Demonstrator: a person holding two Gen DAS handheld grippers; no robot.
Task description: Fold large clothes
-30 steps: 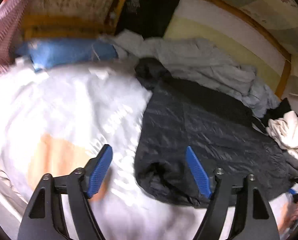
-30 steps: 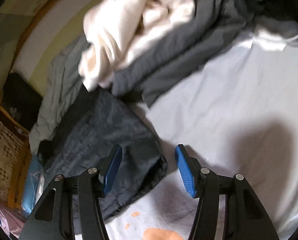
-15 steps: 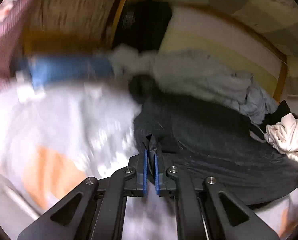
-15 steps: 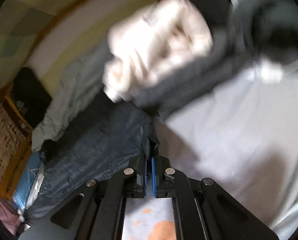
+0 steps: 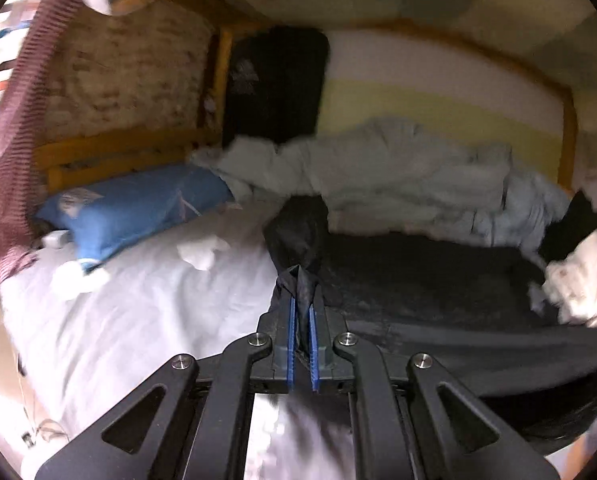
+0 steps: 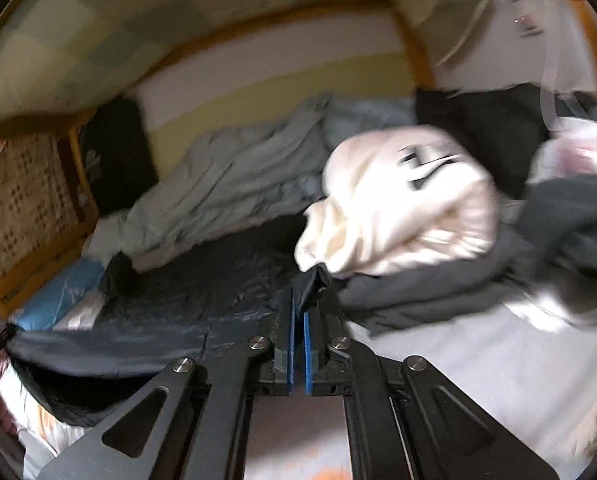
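Dark quilted jacket (image 5: 418, 280) (slightly shiny), tool-pinched

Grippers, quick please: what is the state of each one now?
Left gripper: jaws shut on the dark jacket.
Right gripper: jaws shut on the same jacket.

I count two grippers: my left gripper (image 5: 302, 300) and my right gripper (image 6: 298, 304). One dark jacket (image 5: 438, 280). One pale grey garment (image 5: 398, 168). One cream garment (image 6: 398, 208). One blue pillow (image 5: 138, 204). One white sheet (image 5: 138, 320).
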